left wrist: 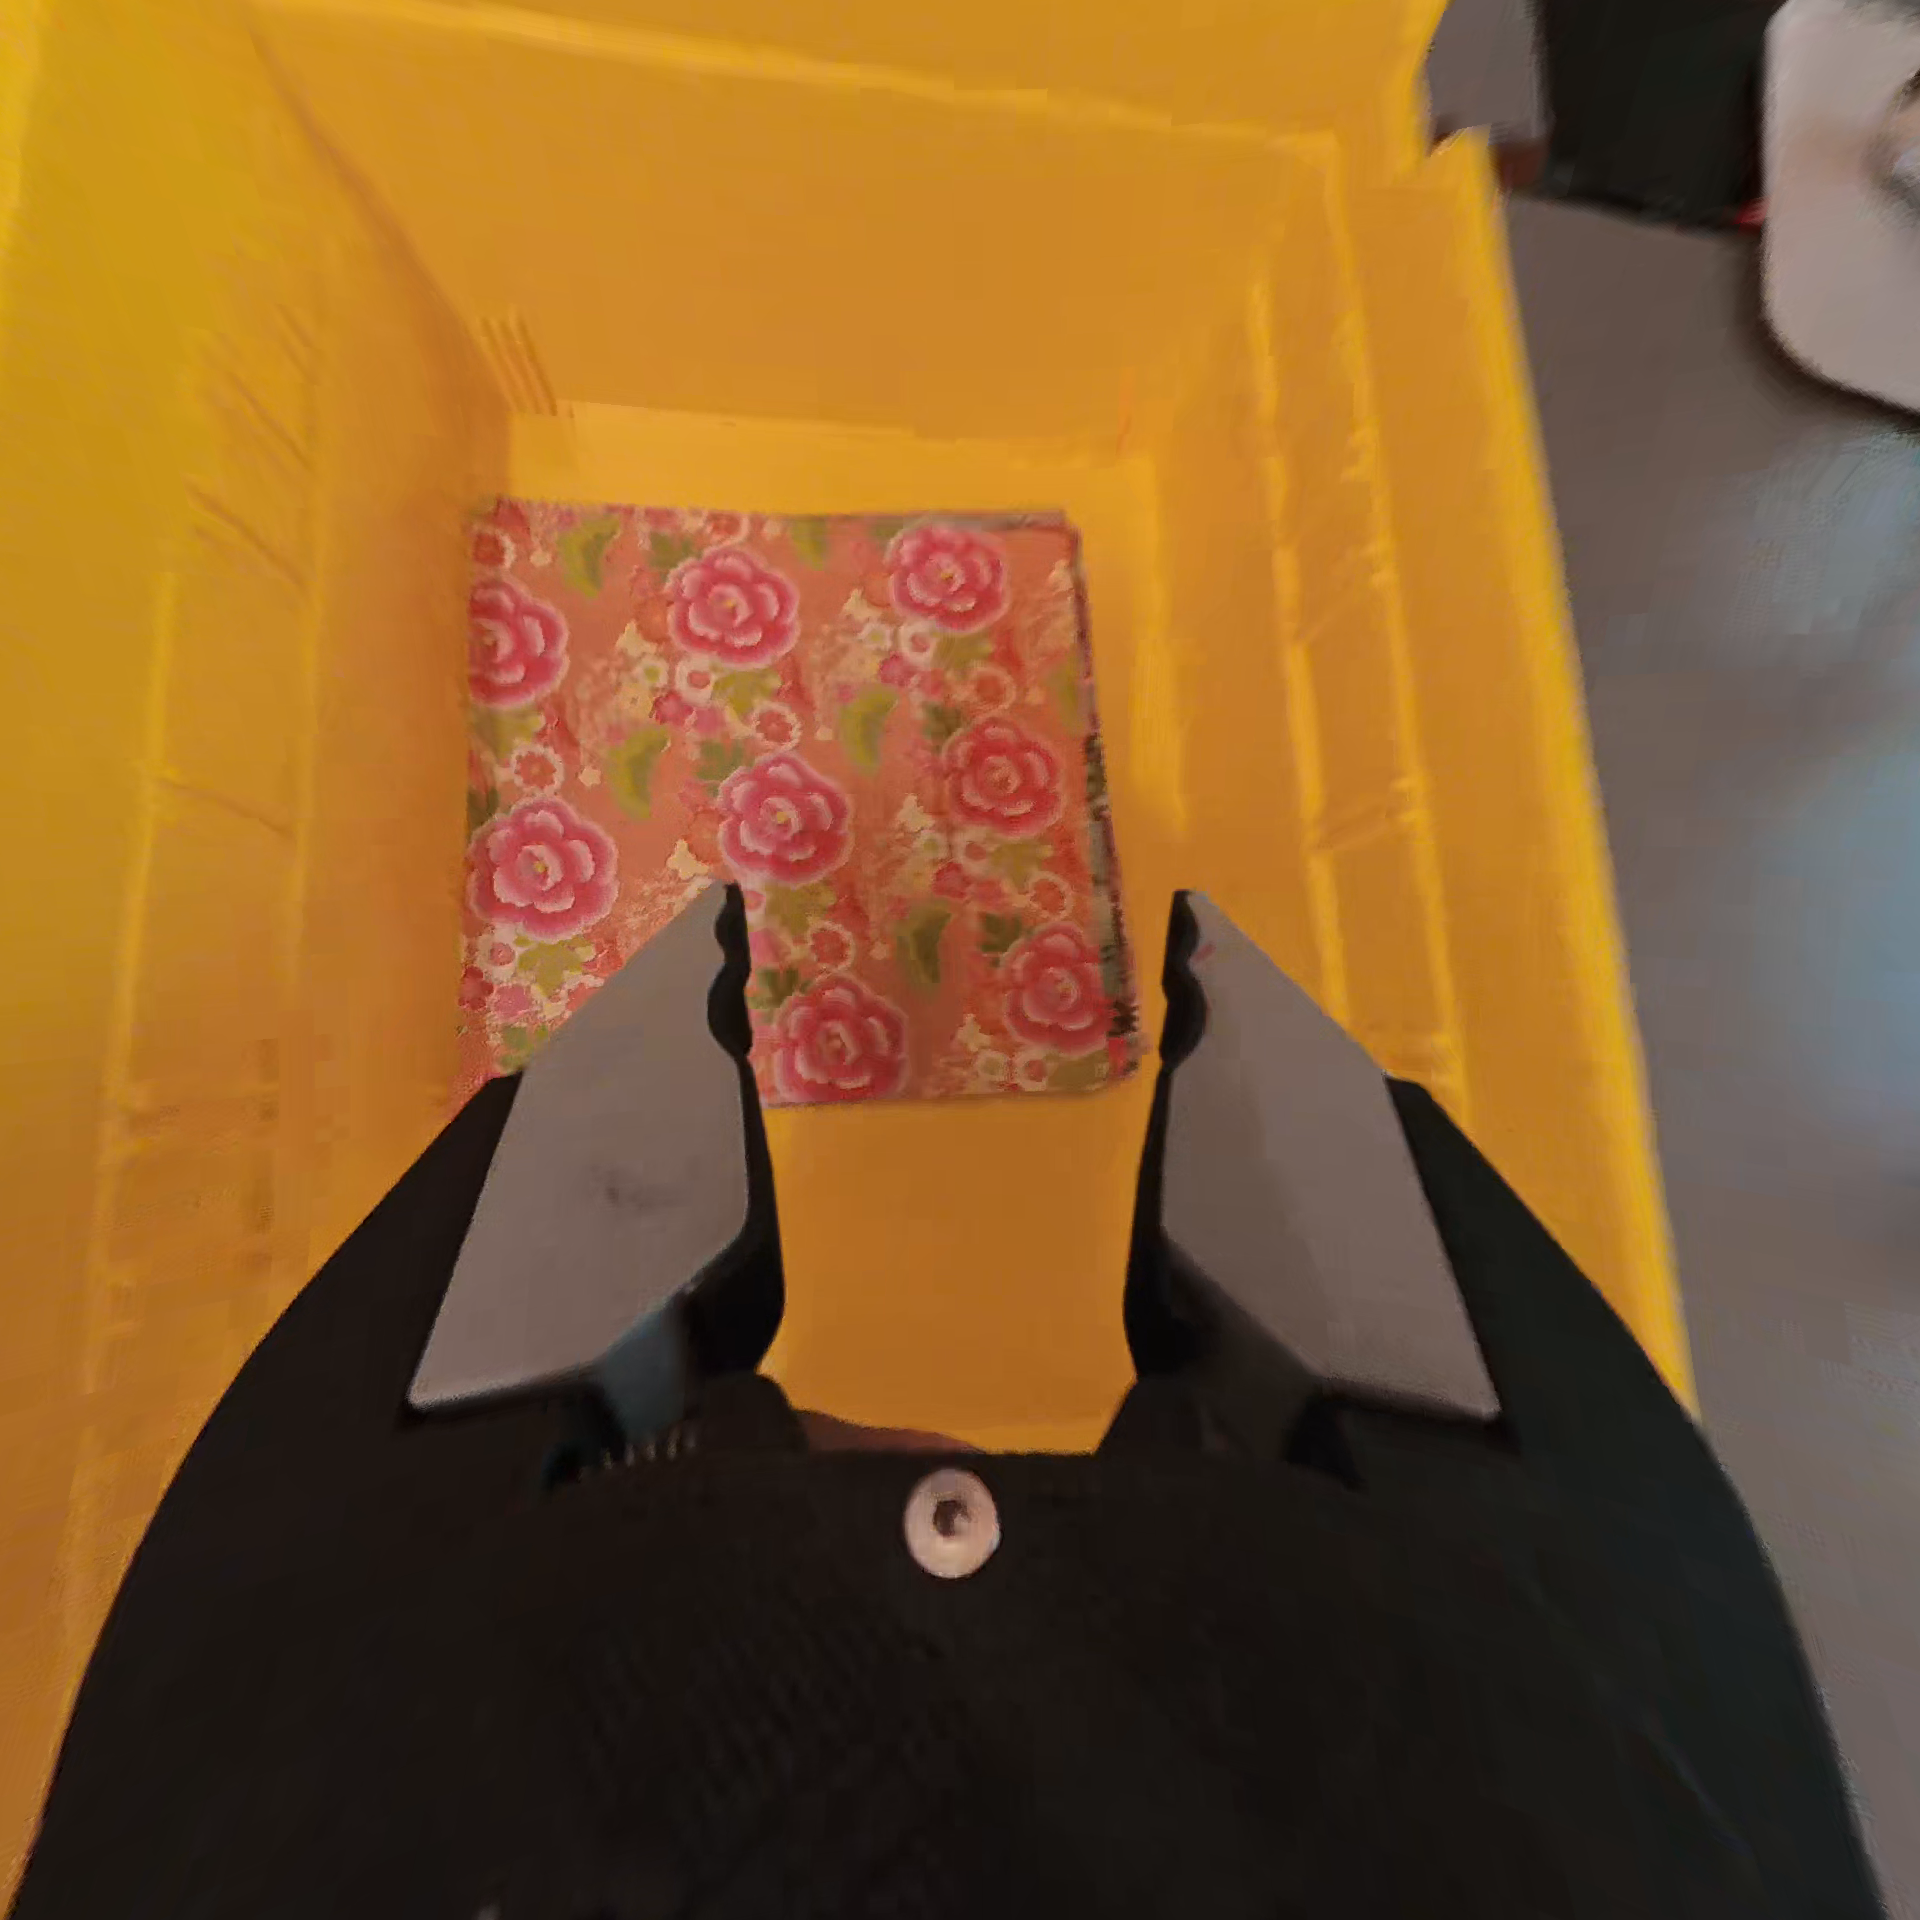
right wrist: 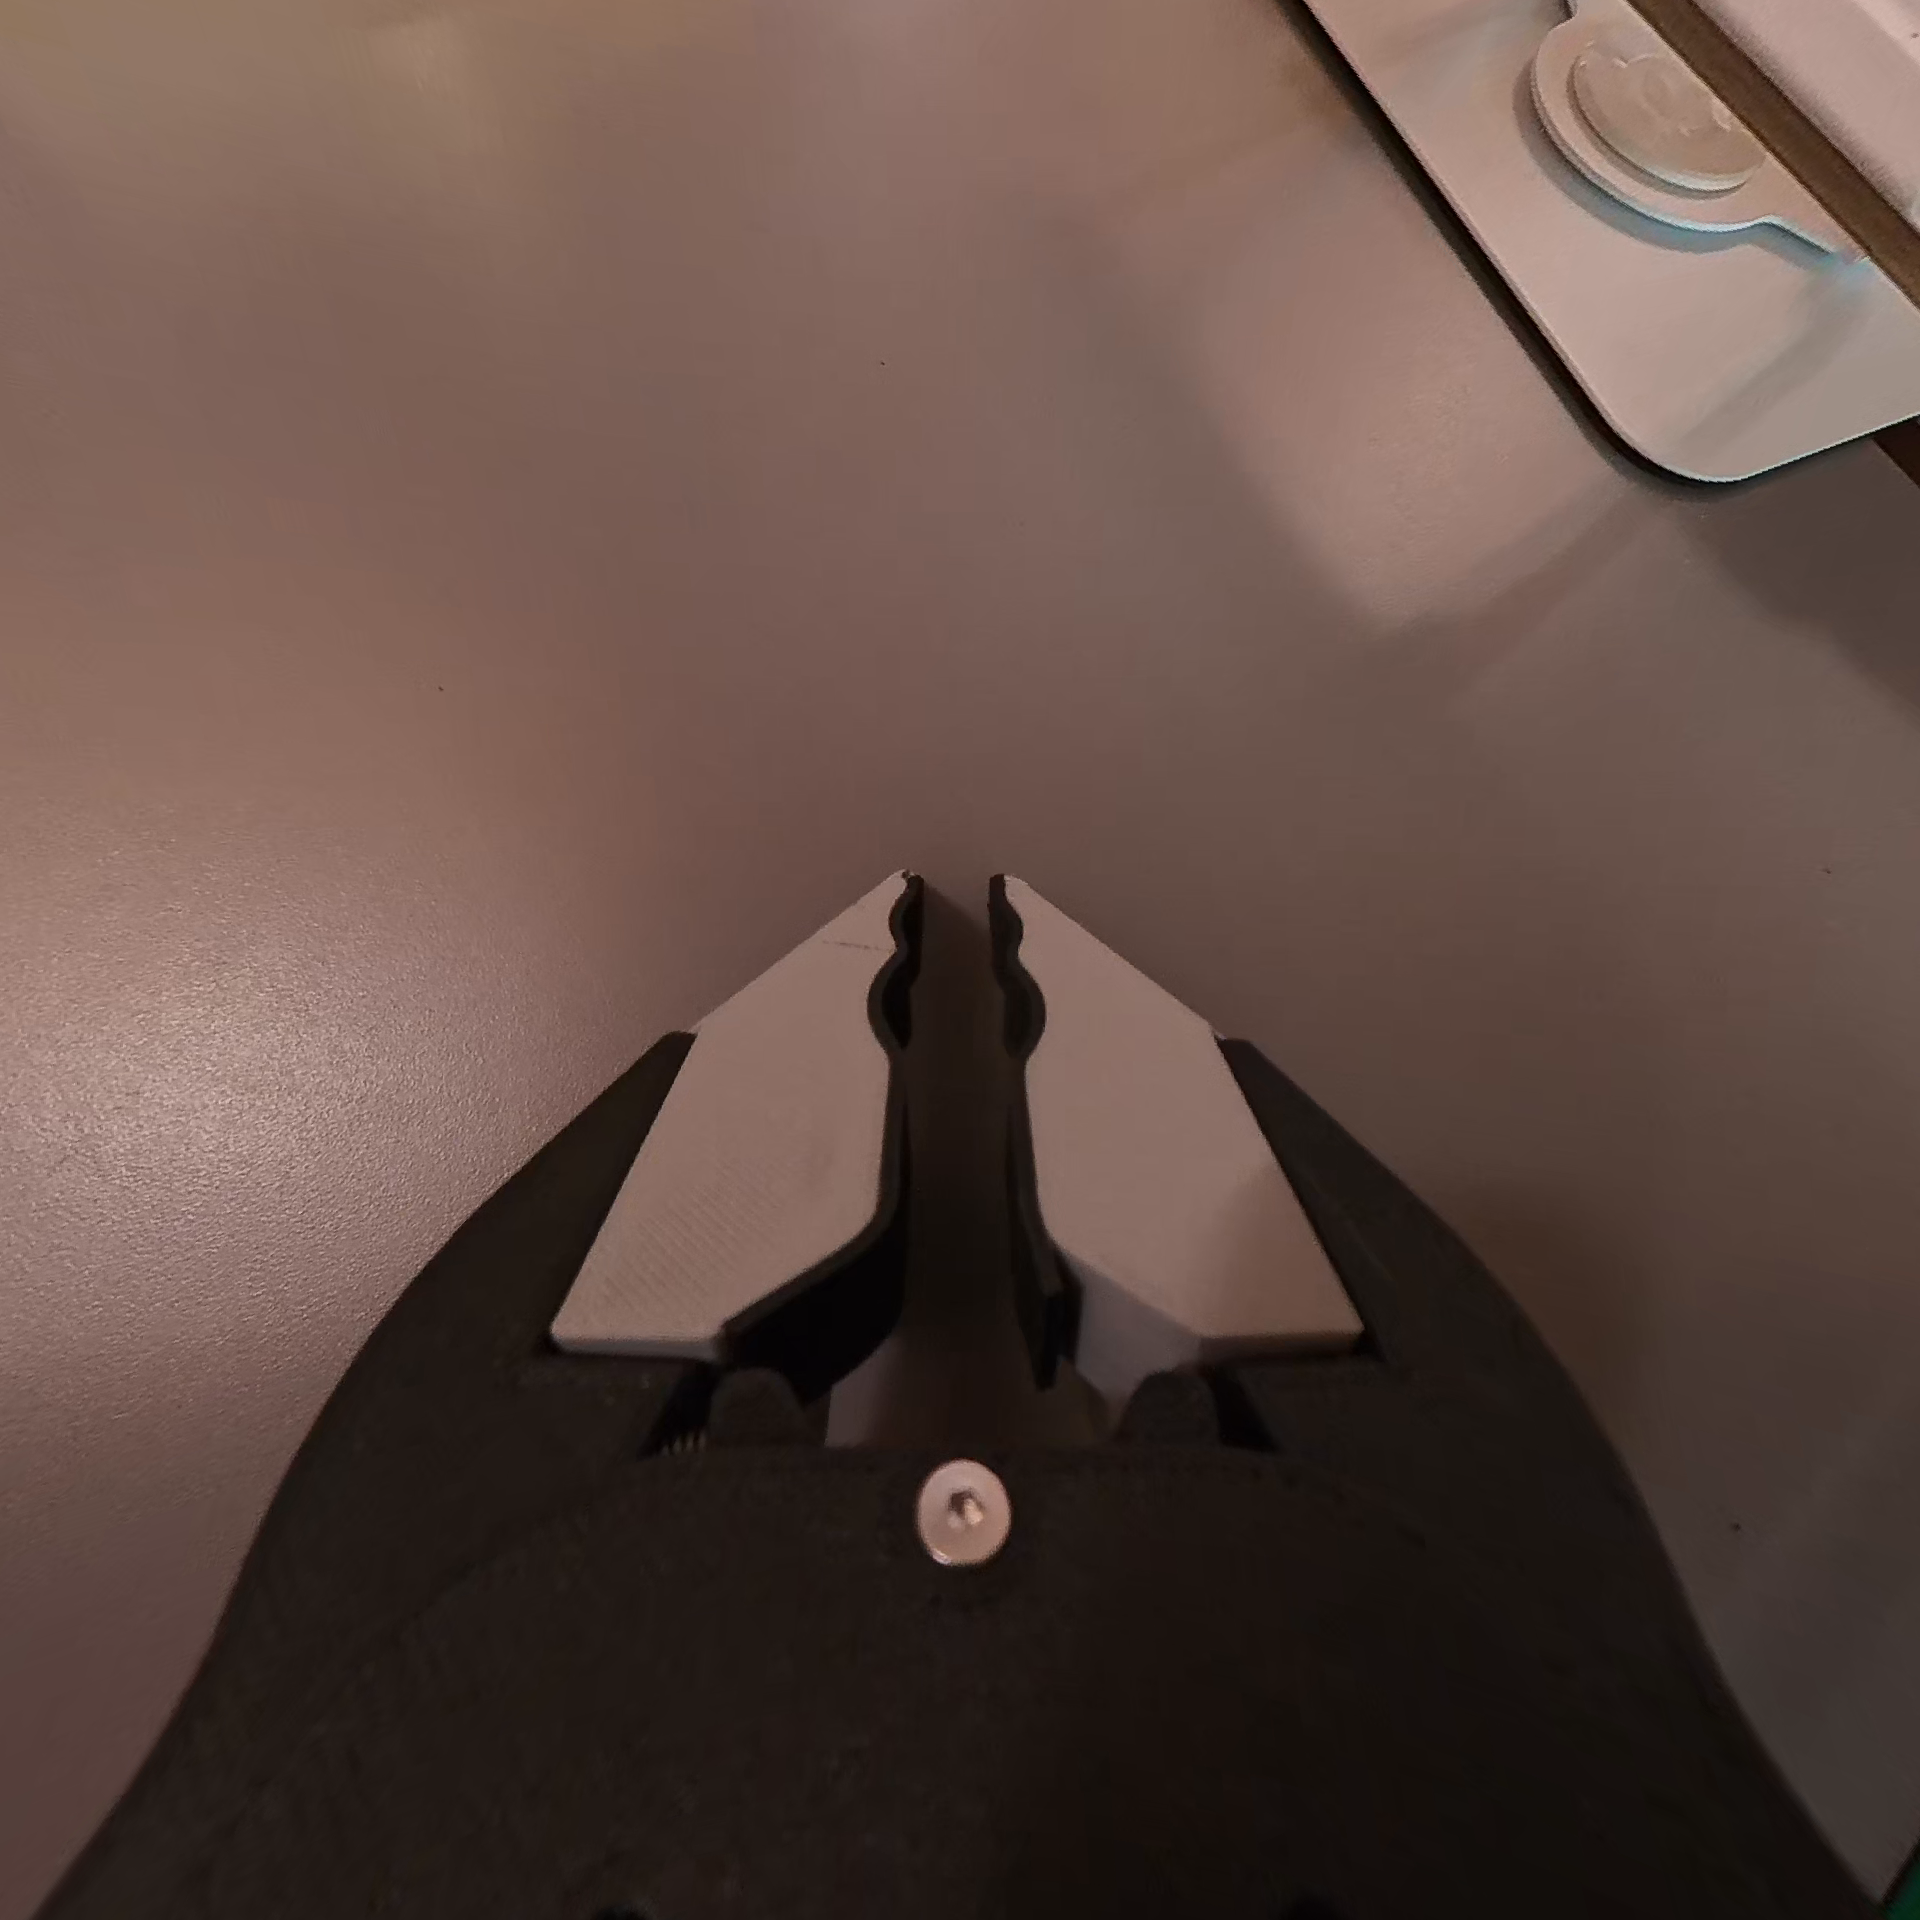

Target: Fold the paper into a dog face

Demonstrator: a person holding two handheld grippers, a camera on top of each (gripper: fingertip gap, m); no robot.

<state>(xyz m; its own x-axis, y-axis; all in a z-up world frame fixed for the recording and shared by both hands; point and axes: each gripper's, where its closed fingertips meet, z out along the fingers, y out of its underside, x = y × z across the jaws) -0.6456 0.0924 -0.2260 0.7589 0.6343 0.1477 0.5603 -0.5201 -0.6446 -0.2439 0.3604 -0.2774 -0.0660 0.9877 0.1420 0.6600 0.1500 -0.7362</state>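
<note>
1. A yellow bin [left wrist: 312, 727] fills the left wrist view; its walls rise on all sides.
2. A stack of flowered paper [left wrist: 790, 790] lies flat on the bin floor, toward the far left corner.
3. The left gripper [left wrist: 956, 904] hangs above the paper's near edge, fingers wide apart, holding nothing.
4. The right gripper [right wrist: 954, 883] hovers over a grey table [right wrist: 520, 520], fingers nearly together, a thin gap between them, empty.
5. A white tray [right wrist: 1714, 291] sits at the far right.

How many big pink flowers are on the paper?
8 on the floral paper in the yellow bin: two down its left, three through the middle, three down its right. The left gripper may hide more.
</note>
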